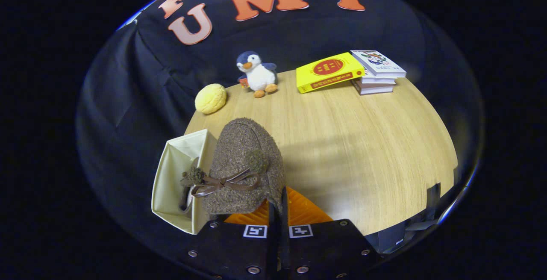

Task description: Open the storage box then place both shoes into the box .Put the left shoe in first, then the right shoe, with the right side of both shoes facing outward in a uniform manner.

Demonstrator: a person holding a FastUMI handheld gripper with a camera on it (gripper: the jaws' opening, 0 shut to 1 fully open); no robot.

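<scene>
A brown fuzzy shoe (243, 164) with two pompoms and a thin leather bow hangs just ahead of my gripper (277, 205), toe pointing away. Both fingers press together on the rim of the shoe's opening, so the gripper is shut on the shoe. To the shoe's left stands the open cream storage box (171, 177), at the table's near left corner. Inside the box, part of another shoe (188, 186) shows, with a pompom near the box's rim. The held shoe overlaps the box's right wall; whether it touches the box I cannot tell.
The wooden table (350, 143) stretches ahead and to the right. At its far side sit a yellow round plush (210, 98), a penguin toy (257, 74), a yellow book (328, 72) and a stack of books (378, 72). The table's edges curve near on the right.
</scene>
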